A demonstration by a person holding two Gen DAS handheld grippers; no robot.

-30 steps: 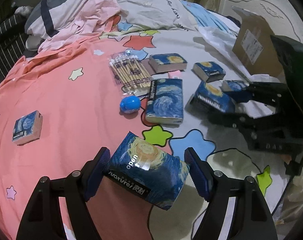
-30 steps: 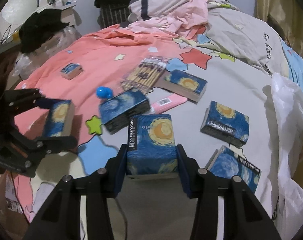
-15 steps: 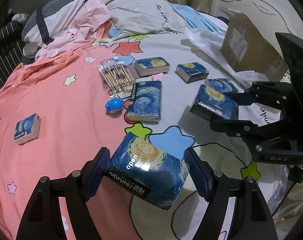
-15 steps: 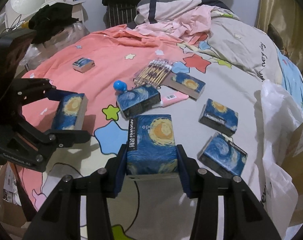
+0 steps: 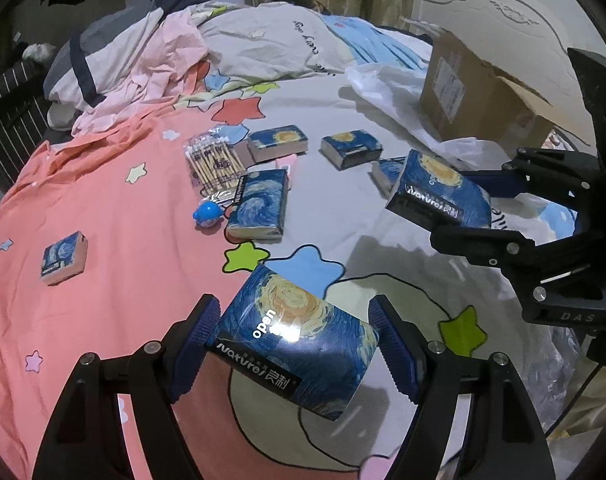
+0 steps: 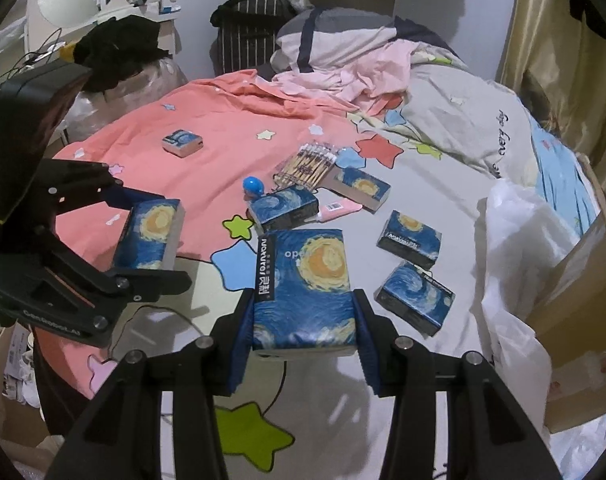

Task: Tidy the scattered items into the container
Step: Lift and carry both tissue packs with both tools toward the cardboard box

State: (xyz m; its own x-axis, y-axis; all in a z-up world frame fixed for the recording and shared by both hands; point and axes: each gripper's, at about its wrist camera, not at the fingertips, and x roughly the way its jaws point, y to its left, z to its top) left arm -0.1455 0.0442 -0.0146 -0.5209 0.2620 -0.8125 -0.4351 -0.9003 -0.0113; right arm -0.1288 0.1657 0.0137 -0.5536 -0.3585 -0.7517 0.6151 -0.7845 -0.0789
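My left gripper (image 5: 295,340) is shut on a blue starry-night tissue pack (image 5: 287,320), held tilted above the bed. My right gripper (image 6: 305,332) is shut on a similar tissue pack (image 6: 303,272), gripped by its long sides. Each wrist view shows the other hand's gripper: the right gripper (image 5: 463,212) with its pack (image 5: 439,196), and the left gripper (image 6: 147,240) with its pack (image 6: 151,236). An open cardboard box (image 5: 475,92) stands at the far right of the bed, also at the right edge (image 6: 583,300). Several more packs (image 5: 259,204) lie on the bedsheet.
A bag of wooden sticks (image 5: 215,164), a blue egg-shaped toy (image 5: 207,214), a pink item (image 5: 287,164) and a small pack (image 5: 63,256) lie on the sheet. A white plastic bag (image 6: 515,240) lies before the box. Crumpled bedding (image 5: 143,52) is heaped at the far side.
Both grippers have risen and drawn back from the bed, each still gripping its tissue pack. The cardboard box has come further into both views.
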